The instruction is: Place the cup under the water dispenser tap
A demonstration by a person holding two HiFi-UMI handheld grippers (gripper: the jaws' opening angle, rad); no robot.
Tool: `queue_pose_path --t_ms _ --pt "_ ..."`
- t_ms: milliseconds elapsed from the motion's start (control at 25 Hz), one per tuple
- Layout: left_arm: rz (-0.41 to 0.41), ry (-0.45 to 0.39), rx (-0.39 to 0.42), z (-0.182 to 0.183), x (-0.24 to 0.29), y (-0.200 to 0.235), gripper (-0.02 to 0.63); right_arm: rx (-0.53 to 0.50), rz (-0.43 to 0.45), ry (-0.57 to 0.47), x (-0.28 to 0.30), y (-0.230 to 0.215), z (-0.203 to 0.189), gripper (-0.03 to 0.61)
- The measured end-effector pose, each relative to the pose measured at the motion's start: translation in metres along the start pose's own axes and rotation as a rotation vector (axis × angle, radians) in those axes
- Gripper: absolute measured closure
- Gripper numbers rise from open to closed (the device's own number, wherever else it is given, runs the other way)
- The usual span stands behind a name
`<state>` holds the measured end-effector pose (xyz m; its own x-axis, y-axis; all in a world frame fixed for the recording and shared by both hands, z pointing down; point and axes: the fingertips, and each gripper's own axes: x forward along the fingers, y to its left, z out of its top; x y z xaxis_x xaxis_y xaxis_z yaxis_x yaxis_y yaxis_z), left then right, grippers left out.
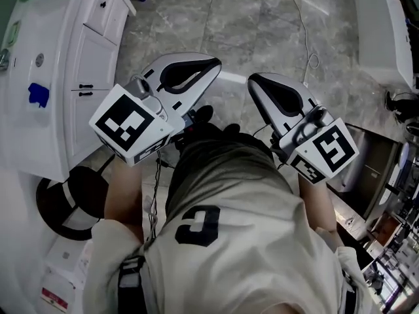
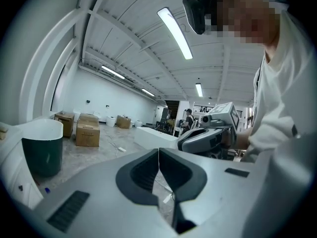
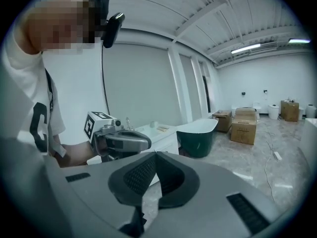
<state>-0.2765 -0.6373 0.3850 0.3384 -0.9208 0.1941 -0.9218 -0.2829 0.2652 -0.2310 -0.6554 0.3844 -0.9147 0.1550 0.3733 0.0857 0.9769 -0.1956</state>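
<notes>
No cup and no water dispenser tap show in any view. In the head view my left gripper (image 1: 211,65) and my right gripper (image 1: 254,82) are held side by side in front of the person's chest, over the marble floor. The left gripper view has its jaws (image 2: 158,155) shut with nothing between them, and the right gripper (image 2: 208,138) is beside them. The right gripper view likewise has its jaws (image 3: 155,157) pressed together and empty, with the left gripper (image 3: 121,142) to their left.
A white vanity cabinet (image 1: 59,77) stands at the left. A dark green bathtub (image 3: 198,138) sits beyond it, with cardboard boxes (image 3: 242,125) further back. A white cable (image 1: 308,44) trails over the floor. A white unit (image 1: 383,25) stands at the upper right.
</notes>
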Motion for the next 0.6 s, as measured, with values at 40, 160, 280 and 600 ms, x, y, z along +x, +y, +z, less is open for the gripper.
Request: queue_pose_path --t_ms 40,160,280,600 --pt "0.006 0.001 0.004 0.001 0.001 0.002 0.555 0.003 0.002 0.003 0.001 -0.002 -0.001 0.551" --pt "0.025 -0.001 0.001 0.004 0.000 0.008 0.555 0.003 0.012 0.015 0.004 -0.003 0.000 0.551" --pt "0.030 -0.002 -0.017 0.006 0.000 0.010 0.555 0.004 0.023 0.015 0.005 -0.003 0.006 0.551" --pt "0.030 0.020 -0.091 0.002 0.012 -0.019 0.555 0.066 0.049 -0.014 -0.014 -0.005 0.003 0.551"
